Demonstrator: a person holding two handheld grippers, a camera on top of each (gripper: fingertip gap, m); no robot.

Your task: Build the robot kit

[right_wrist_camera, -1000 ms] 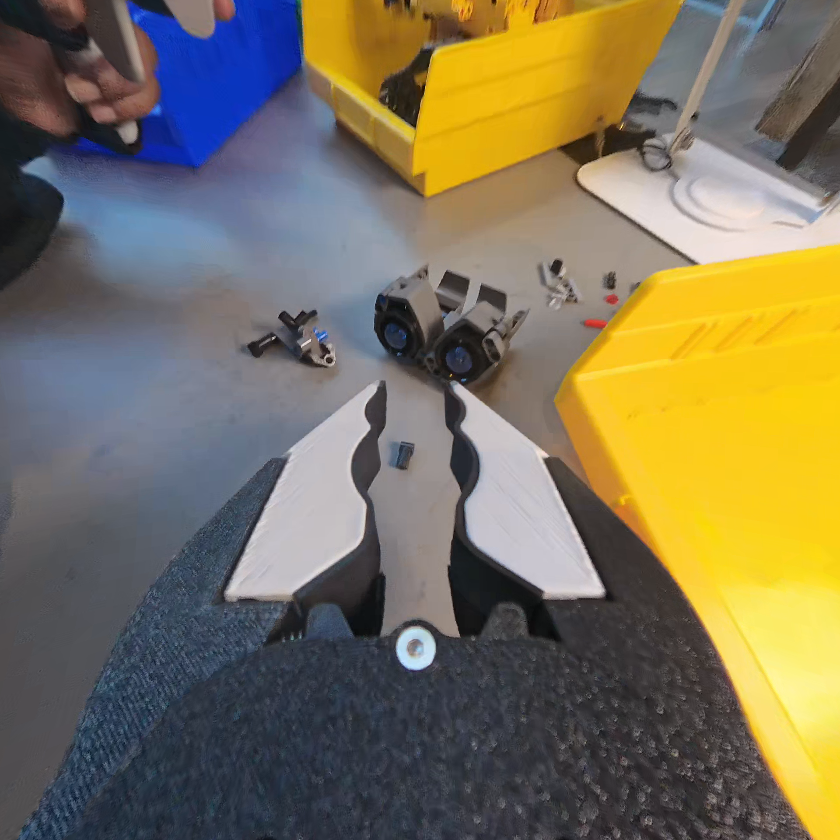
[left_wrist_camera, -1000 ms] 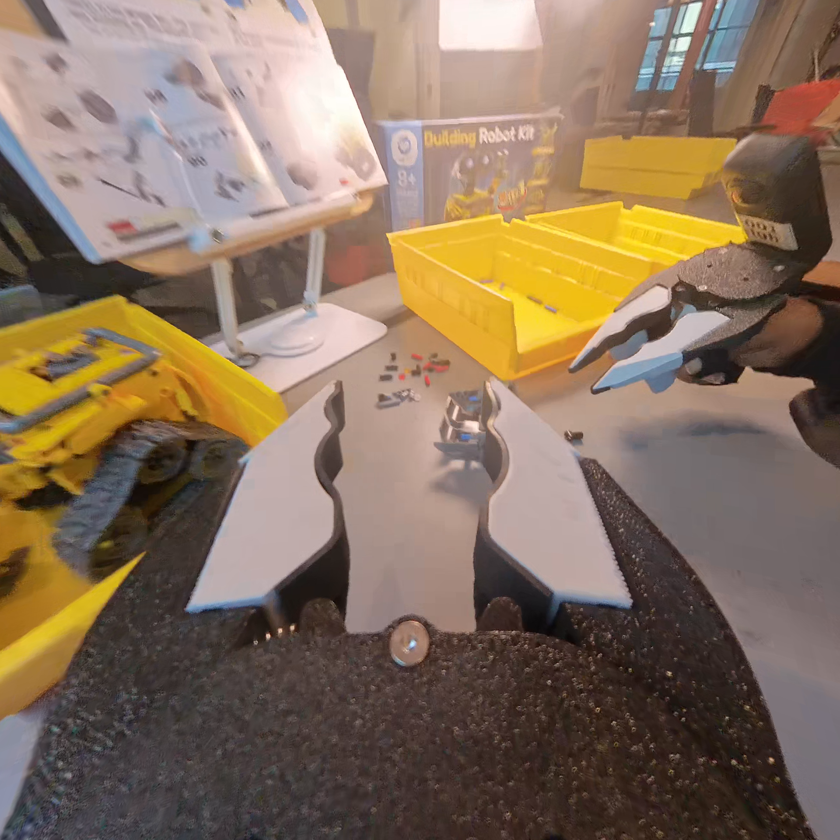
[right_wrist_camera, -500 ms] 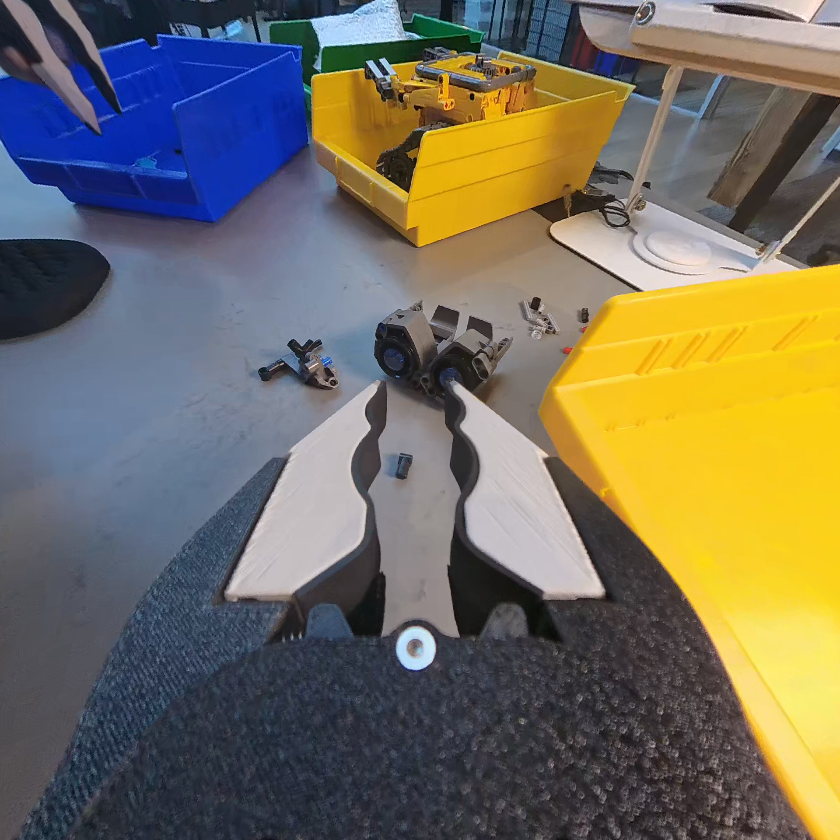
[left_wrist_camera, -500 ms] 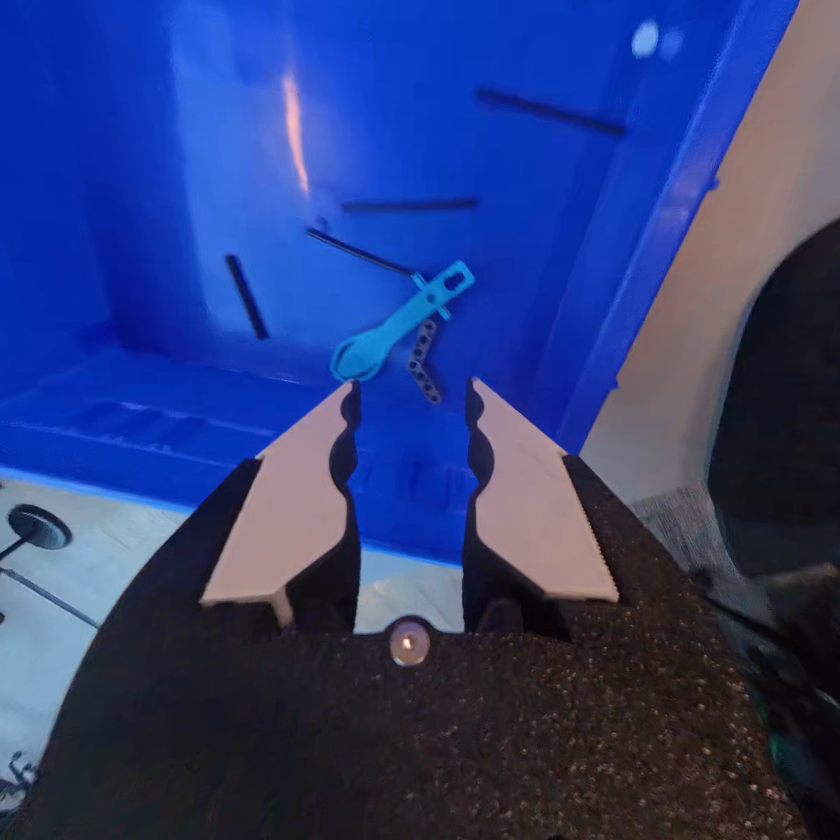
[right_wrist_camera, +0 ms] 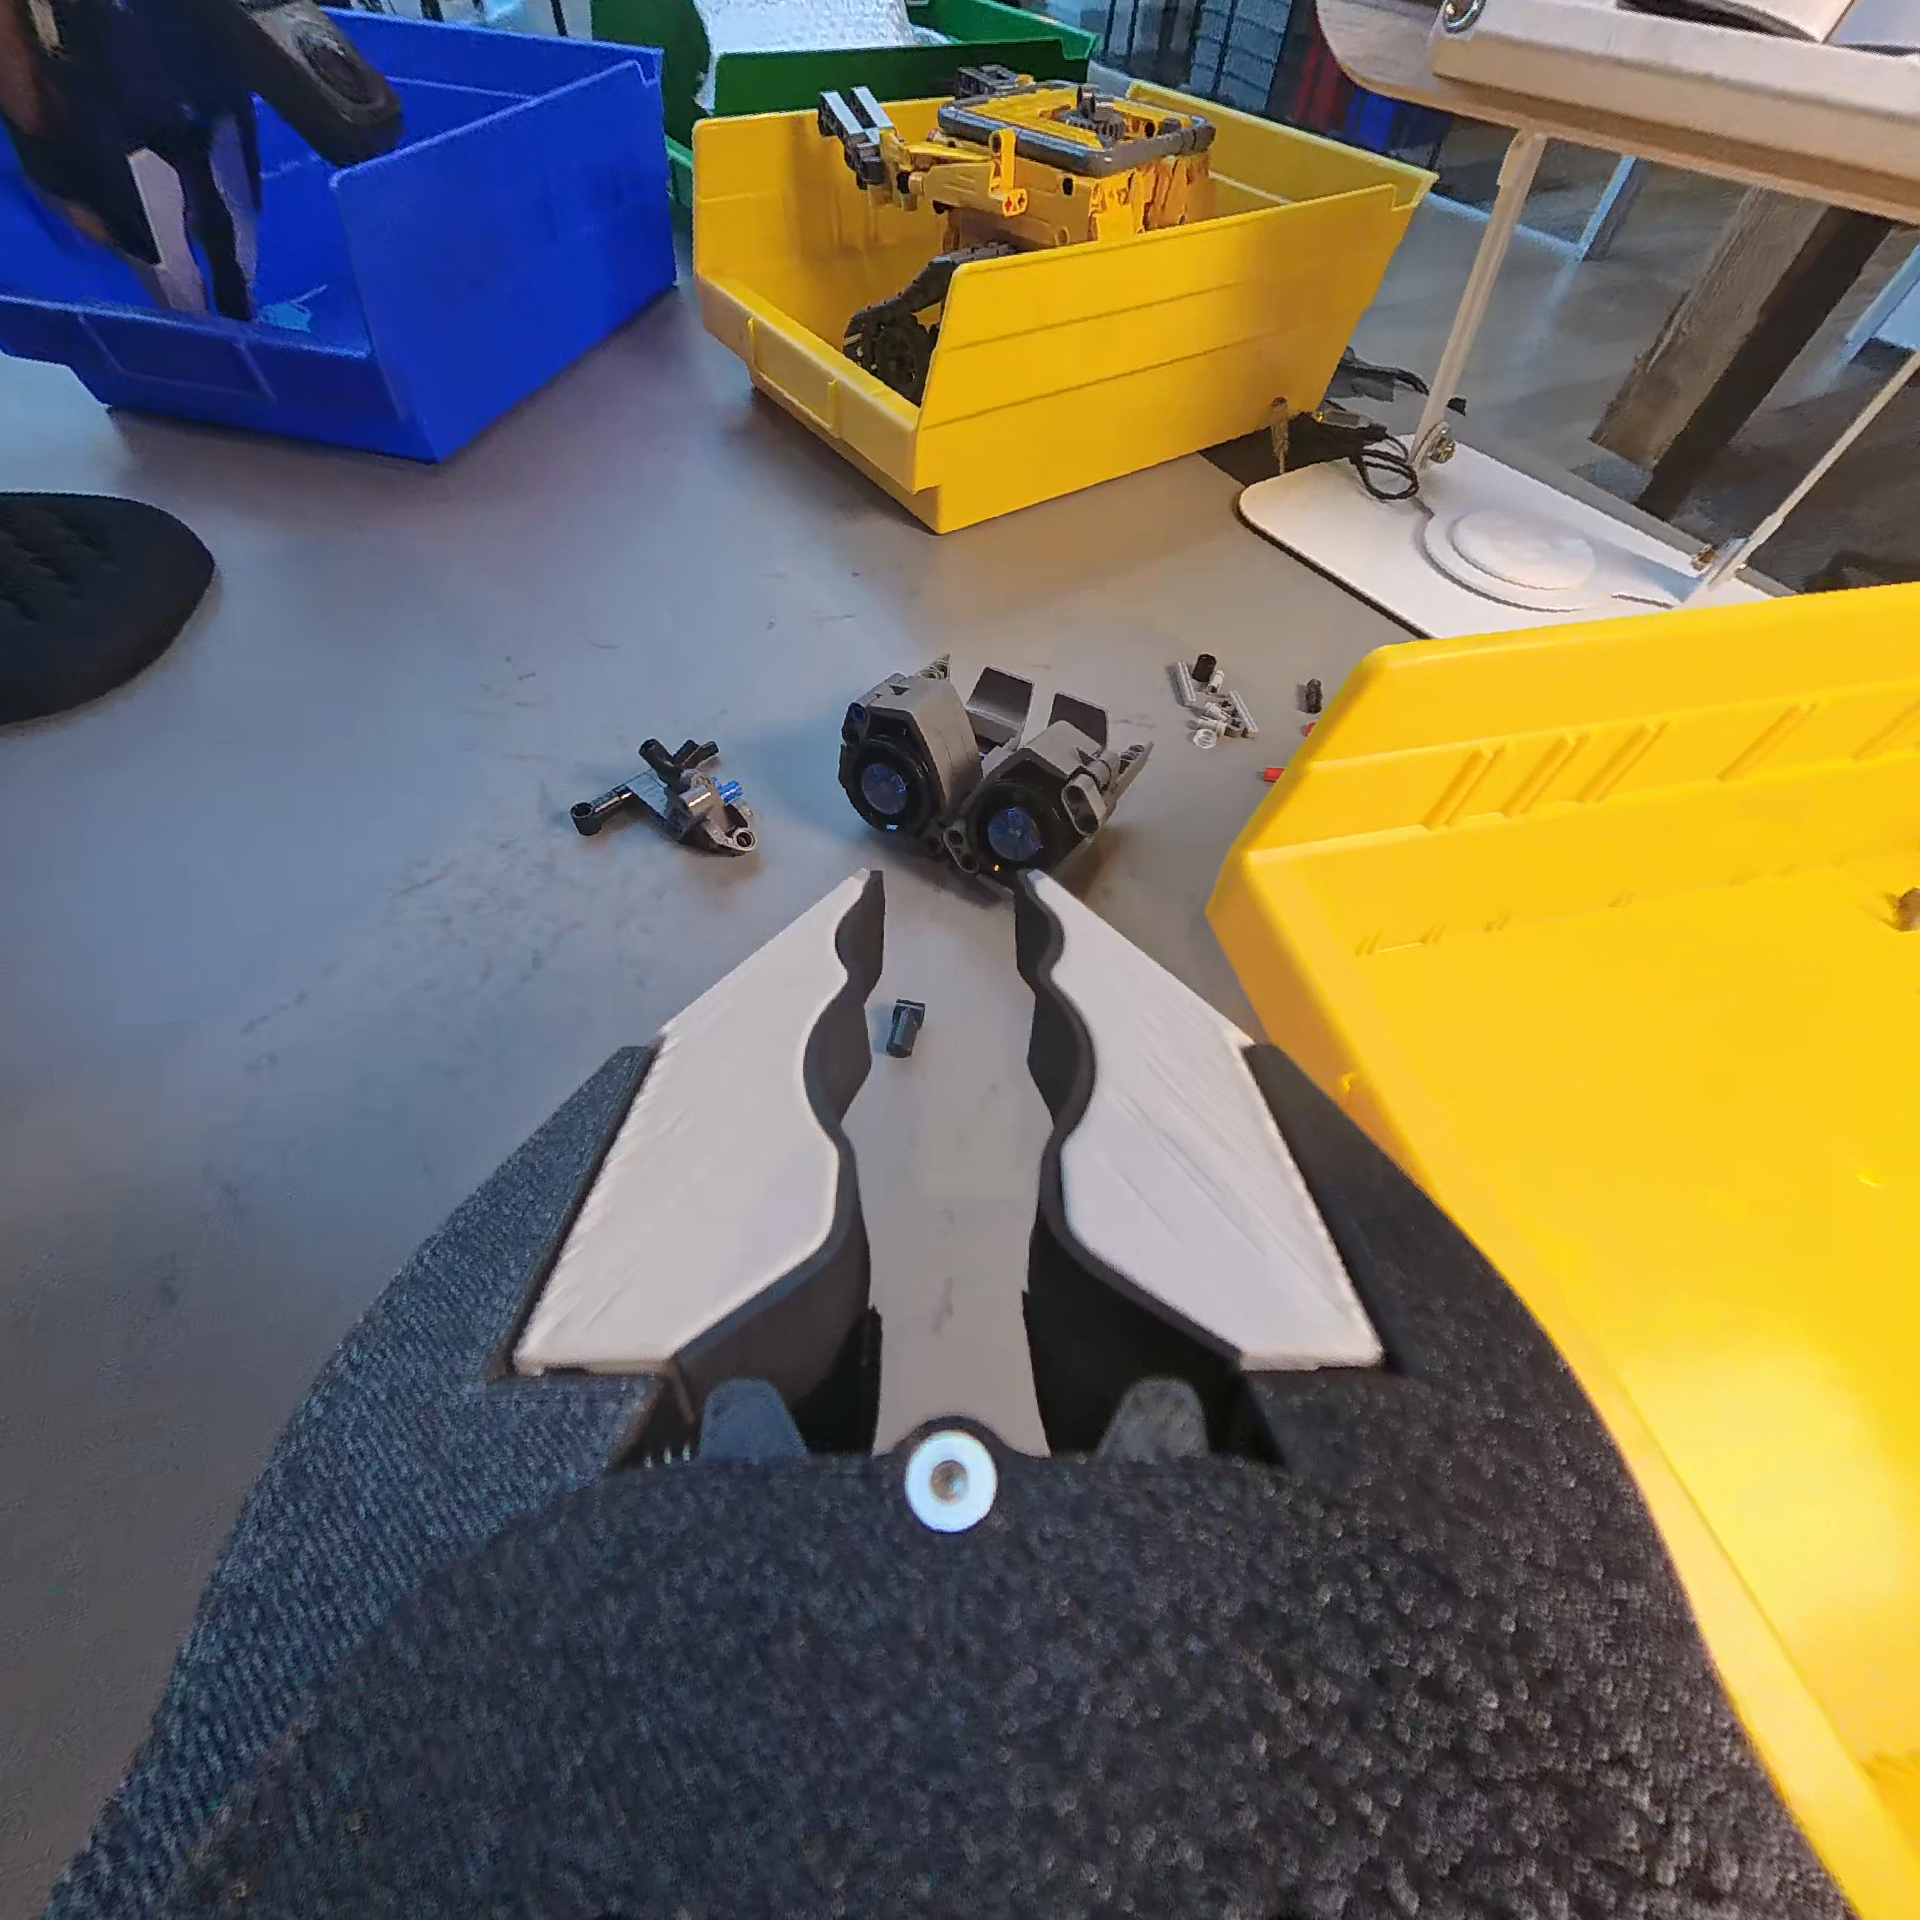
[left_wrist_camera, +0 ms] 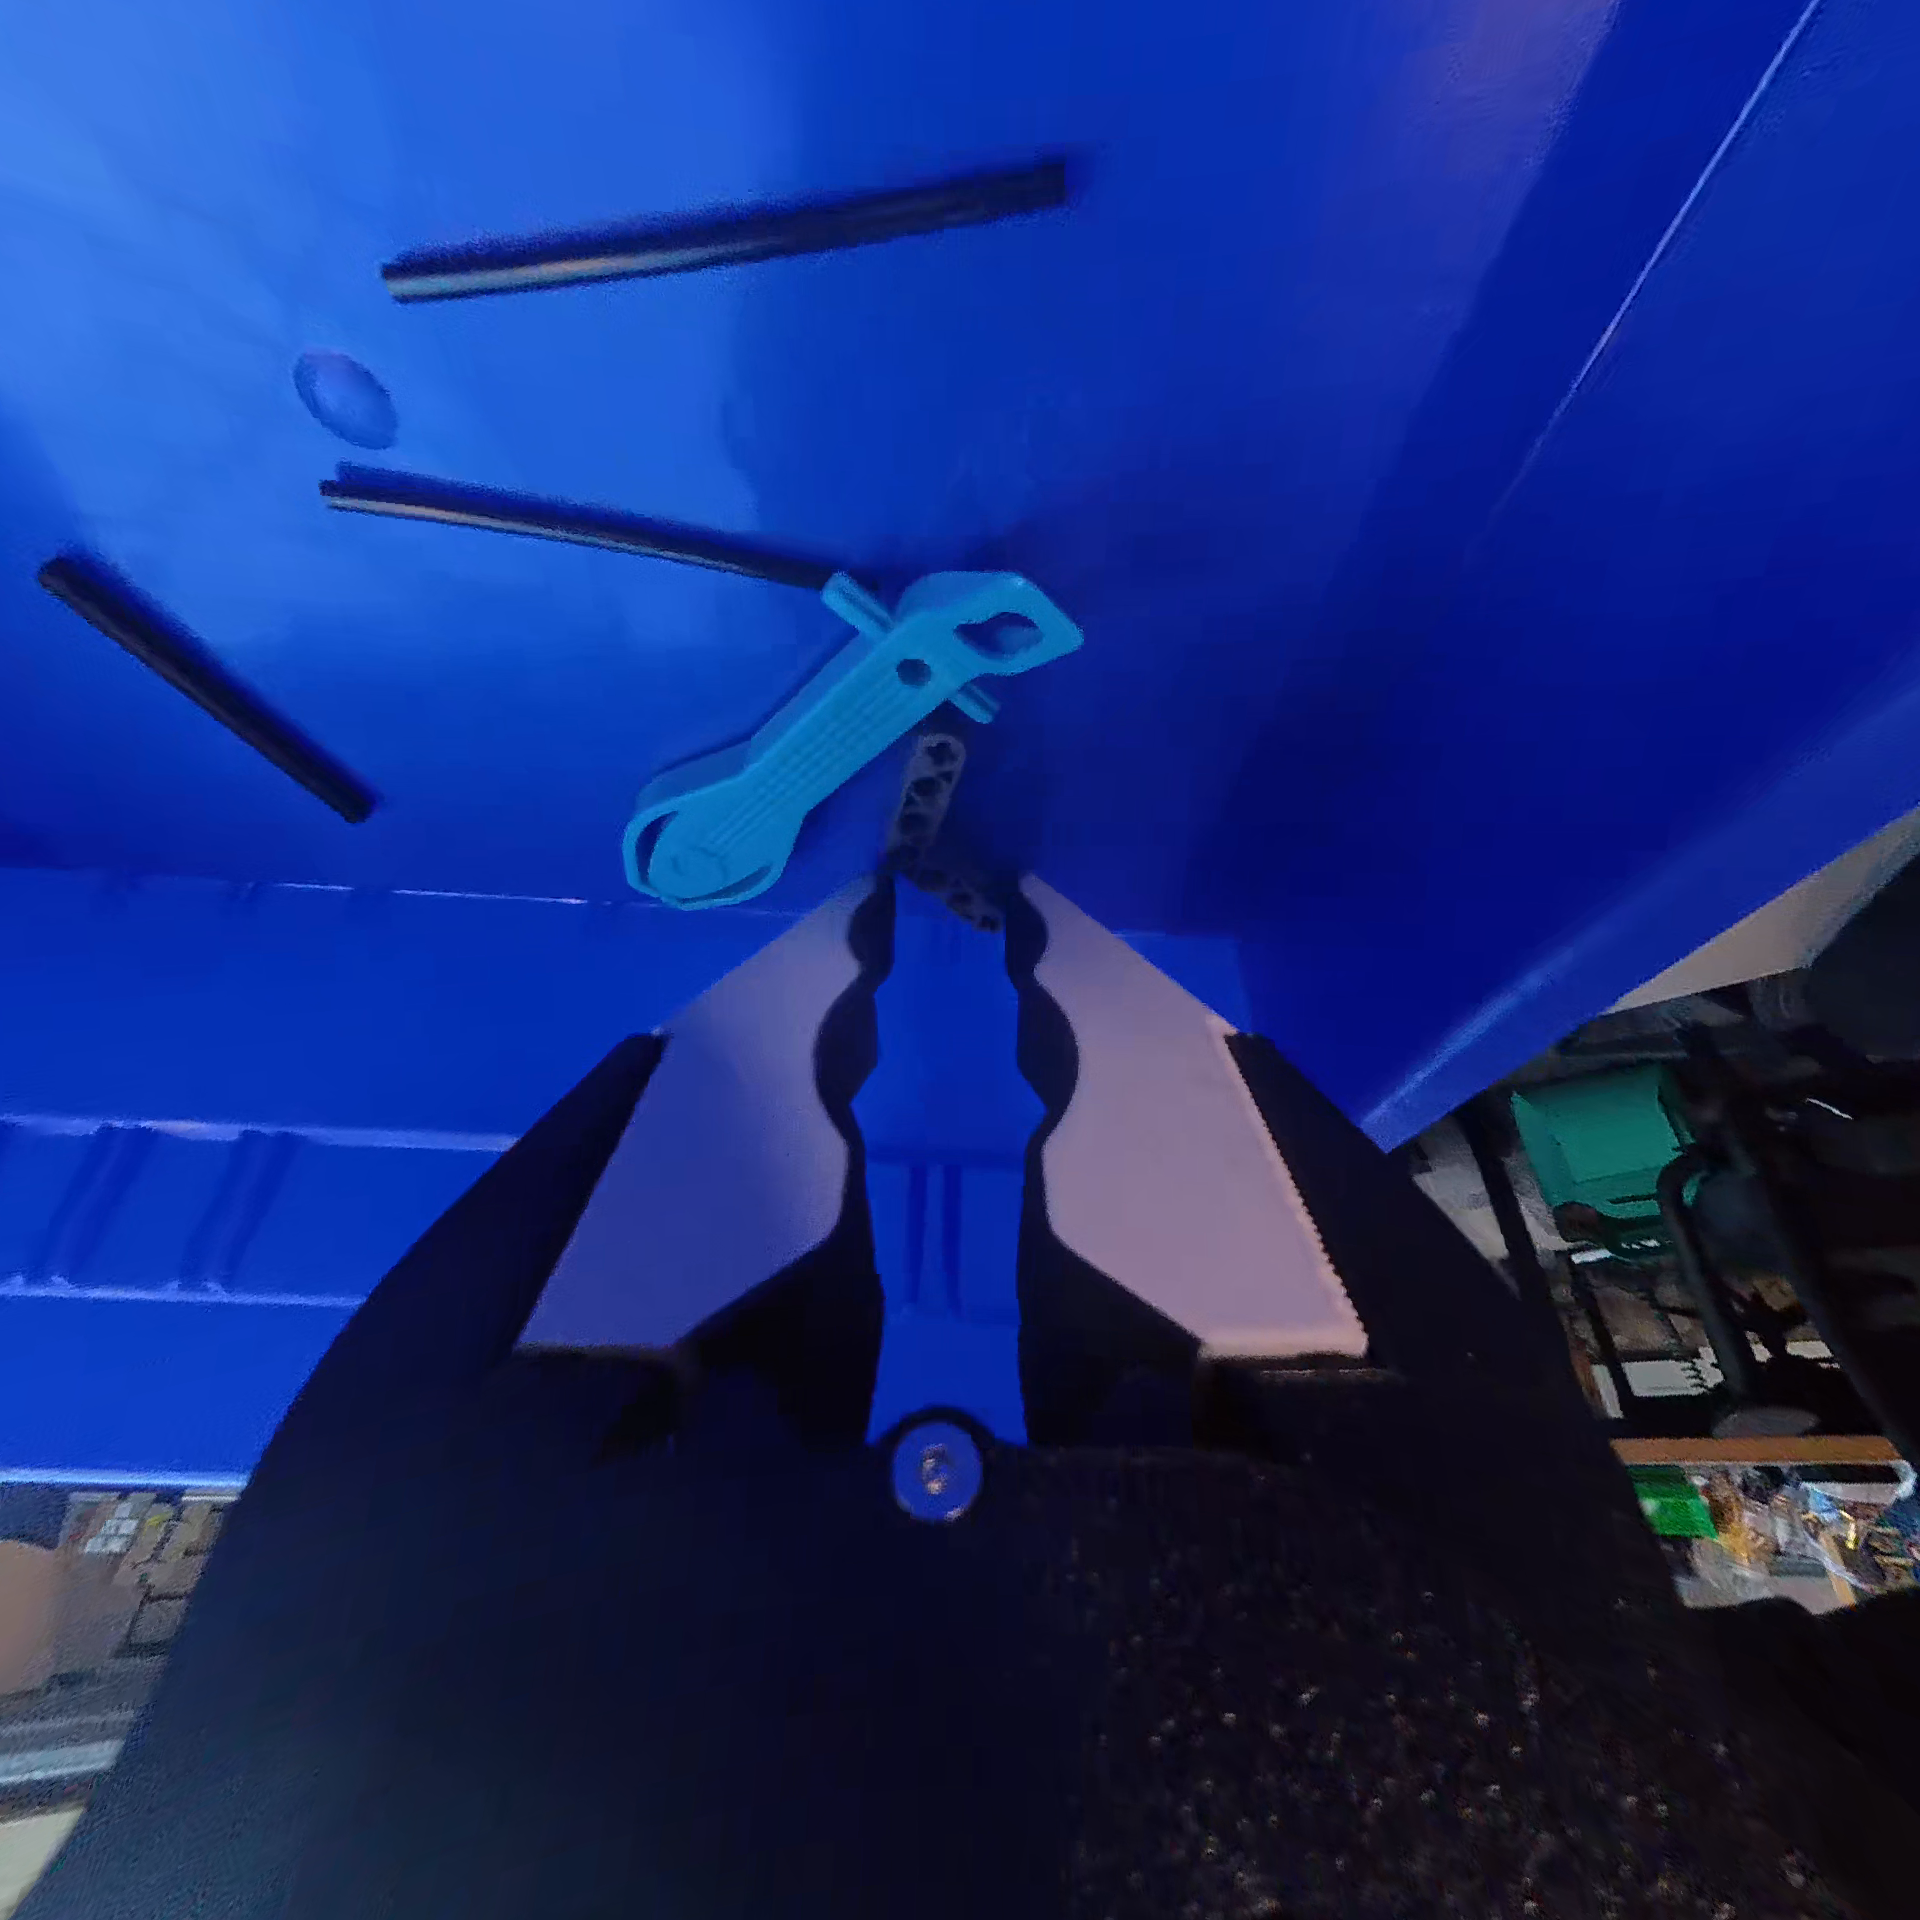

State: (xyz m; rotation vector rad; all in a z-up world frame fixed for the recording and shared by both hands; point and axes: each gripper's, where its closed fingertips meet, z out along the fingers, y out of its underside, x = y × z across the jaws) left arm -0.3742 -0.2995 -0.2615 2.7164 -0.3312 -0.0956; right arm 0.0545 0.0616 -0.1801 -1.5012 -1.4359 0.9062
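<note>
left gripper [left_wrist_camera: 948, 883]: reaching down into the blue bin [left_wrist_camera: 1558, 520], fingers spread, gripping nothing; tips sitting right at the lower end of a small dark bent beam with holes [left_wrist_camera: 928, 810]. Contact with it: cannot tell.
light-blue tool [left_wrist_camera: 831, 743]: lying on the bin floor just past the left fingertip, centre of frame, overlapping the beam's upper end.
black rods [left_wrist_camera: 727, 229]: three lying loose on the bin floor, upper left of frame, apart from each other; the middle one is running in under the tool's far end.
right gripper [right_wrist_camera: 948, 883]: hovering low over the grey table [right_wrist_camera: 312, 1039], fingers spread, gripping nothing.
small black pin [right_wrist_camera: 904, 1027]: lying on the table between the fingers, untouched.
grey twin-motor assembly [right_wrist_camera: 966, 774]: sitting just beyond the fingertips, centre of frame; right tip looking almost against it.
small grey-black subassembly [right_wrist_camera: 675, 800]: lying left of the motors, apart from them.
loose small parts [right_wrist_camera: 1216, 701]: sitting right of the motors, beside the near yellow bin [right_wrist_camera: 1558, 1143] filling the right edge.
far yellow bin [right_wrist_camera: 1091, 364]: top centre, holding a yellow tracked model [right_wrist_camera: 1039, 166].
blue bin, right view: upper left, with the left gripper dipping into it.
white stand base [right_wrist_camera: 1455, 540]: sitting upper right.
</note>
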